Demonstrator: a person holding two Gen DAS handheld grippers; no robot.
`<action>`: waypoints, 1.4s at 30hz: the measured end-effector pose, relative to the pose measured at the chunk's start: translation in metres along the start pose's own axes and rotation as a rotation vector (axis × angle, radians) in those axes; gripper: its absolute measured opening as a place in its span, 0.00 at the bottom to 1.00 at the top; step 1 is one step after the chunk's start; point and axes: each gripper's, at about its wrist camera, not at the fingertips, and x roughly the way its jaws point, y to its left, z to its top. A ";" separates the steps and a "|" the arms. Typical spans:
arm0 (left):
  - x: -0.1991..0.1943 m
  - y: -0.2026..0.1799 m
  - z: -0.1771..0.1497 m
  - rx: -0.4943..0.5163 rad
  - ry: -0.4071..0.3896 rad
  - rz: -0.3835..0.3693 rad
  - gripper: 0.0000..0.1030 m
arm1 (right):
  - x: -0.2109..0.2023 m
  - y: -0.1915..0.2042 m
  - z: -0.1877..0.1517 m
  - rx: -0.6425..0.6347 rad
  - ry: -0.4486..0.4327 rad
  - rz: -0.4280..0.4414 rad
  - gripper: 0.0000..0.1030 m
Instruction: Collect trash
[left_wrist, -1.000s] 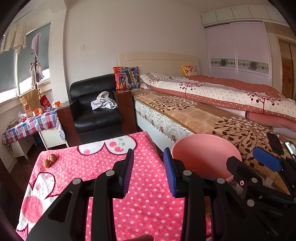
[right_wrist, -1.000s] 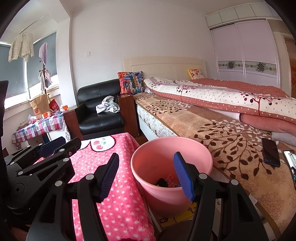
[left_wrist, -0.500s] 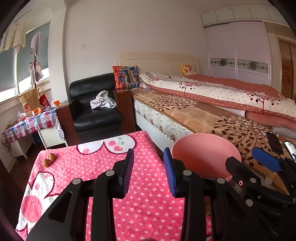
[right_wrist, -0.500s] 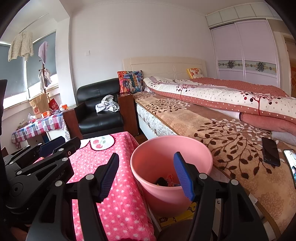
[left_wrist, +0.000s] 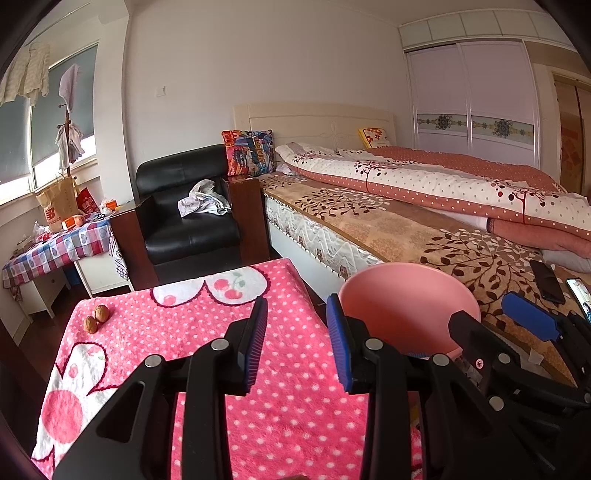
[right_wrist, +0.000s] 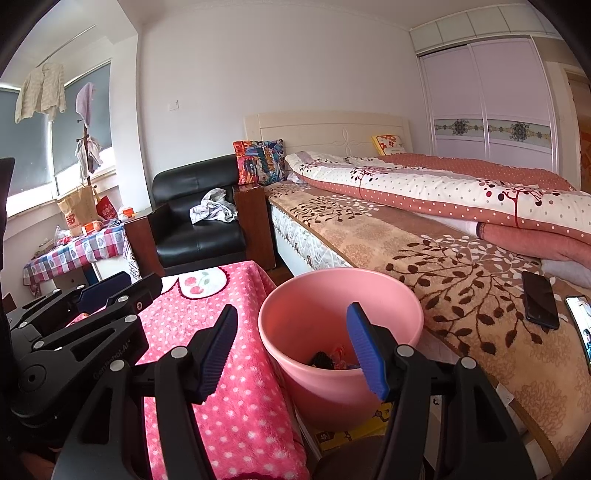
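Now both tools are hovering over the table (left_wrist: 155, 332), the one draped in a pink polka-dot fleece cloth, and neither is carrying anything. The left gripper (left_wrist: 295, 343) is showing a moderate gap between its jaws, nothing in it; the right gripper (right_wrist: 293, 347) is spread wider, also with nothing in it, and is sitting right above the round pink plastic bin (right_wrist: 314, 384) at the lower centre of the right wrist view. Some dark and reddish scraps (right_wrist: 332, 360) are lying at the bottom of that bin. By my reading, this is a pause between pick-ups. All that is showing on the cloth is two small brown walnut-like lumps (left_wrist: 96, 318) at the far left edge in the left wrist view. If those count as trash, the next move is calling for a long reach by the left tool, jaws straddling one lump.
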 end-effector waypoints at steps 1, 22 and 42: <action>0.000 -0.002 0.000 0.001 0.000 0.001 0.33 | 0.000 0.001 0.000 0.000 0.000 0.000 0.59; 0.002 -0.001 -0.001 0.006 0.006 -0.010 0.33 | 0.007 -0.006 -0.010 0.015 0.020 0.004 0.59; 0.005 0.000 -0.002 0.009 0.013 -0.020 0.33 | 0.011 -0.007 -0.009 0.014 0.024 0.001 0.59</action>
